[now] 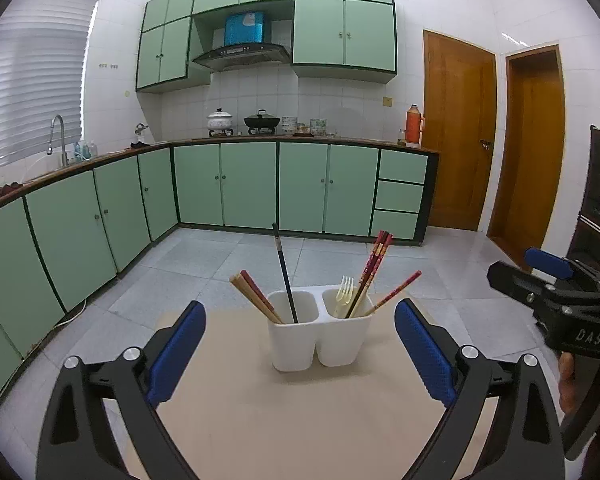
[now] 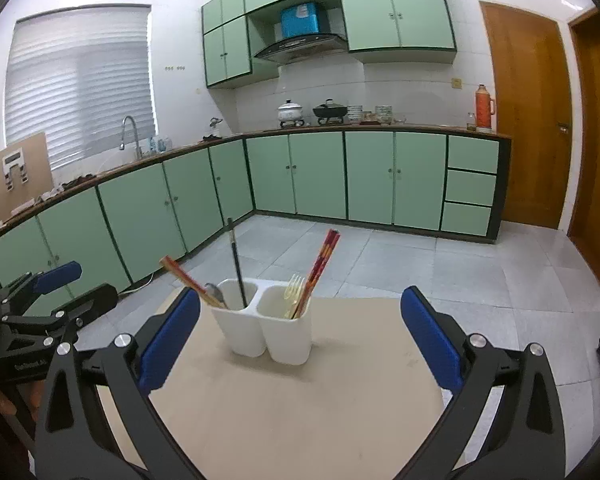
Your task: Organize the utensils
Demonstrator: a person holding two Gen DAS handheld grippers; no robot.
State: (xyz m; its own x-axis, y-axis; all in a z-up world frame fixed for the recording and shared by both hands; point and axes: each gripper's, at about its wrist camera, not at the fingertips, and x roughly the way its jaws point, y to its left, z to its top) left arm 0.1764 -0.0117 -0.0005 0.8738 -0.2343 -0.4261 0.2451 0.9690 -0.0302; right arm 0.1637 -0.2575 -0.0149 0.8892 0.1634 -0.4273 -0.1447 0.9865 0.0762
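Utensil holder (image 1: 318,332) ahead of both open jaws

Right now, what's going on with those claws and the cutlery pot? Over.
Left gripper open, empty. Right gripper open, empty. Utensils standing sorted in white two-cup holder on table. Nothing in the way.

The letters "DAS" stand in white on the black body of the right gripper (image 1: 548,276); nothing else can be read.
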